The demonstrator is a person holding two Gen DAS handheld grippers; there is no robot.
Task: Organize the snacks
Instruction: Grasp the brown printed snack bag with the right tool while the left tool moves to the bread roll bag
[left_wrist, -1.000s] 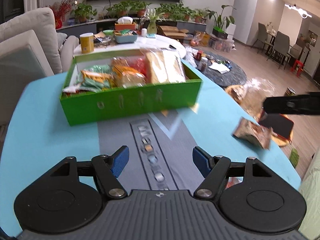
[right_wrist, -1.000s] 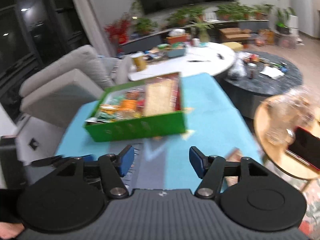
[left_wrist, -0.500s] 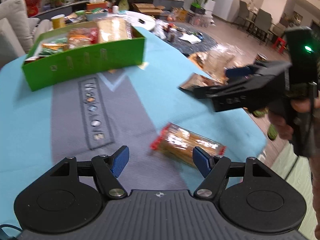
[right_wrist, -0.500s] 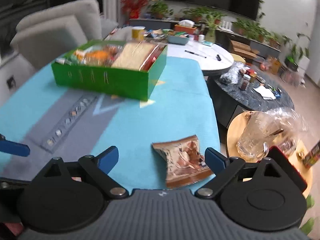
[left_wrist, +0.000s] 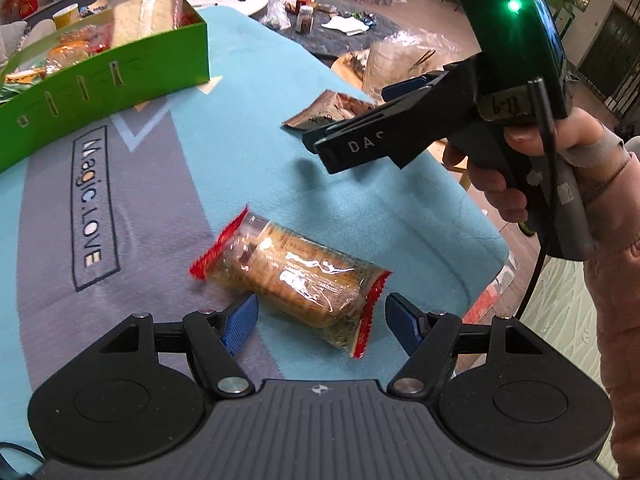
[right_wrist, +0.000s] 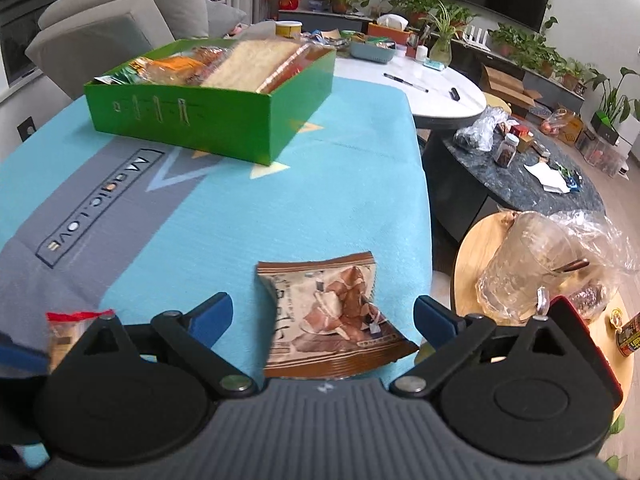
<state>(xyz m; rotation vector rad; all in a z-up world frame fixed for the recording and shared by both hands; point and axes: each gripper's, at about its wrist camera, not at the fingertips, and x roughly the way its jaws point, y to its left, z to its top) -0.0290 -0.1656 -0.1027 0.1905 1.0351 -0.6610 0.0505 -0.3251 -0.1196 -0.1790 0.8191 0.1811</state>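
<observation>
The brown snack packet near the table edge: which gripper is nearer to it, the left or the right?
Right. The right gripper hangs open directly over the brown snack packet; the left gripper is open around the clear cracker pack, apart from it.

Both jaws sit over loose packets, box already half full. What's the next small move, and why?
Probably lower the right gripper and close on the brown packet: it lies flat between the open jaws, untouched, near the cloth's edge, with the green box beyond.
</observation>
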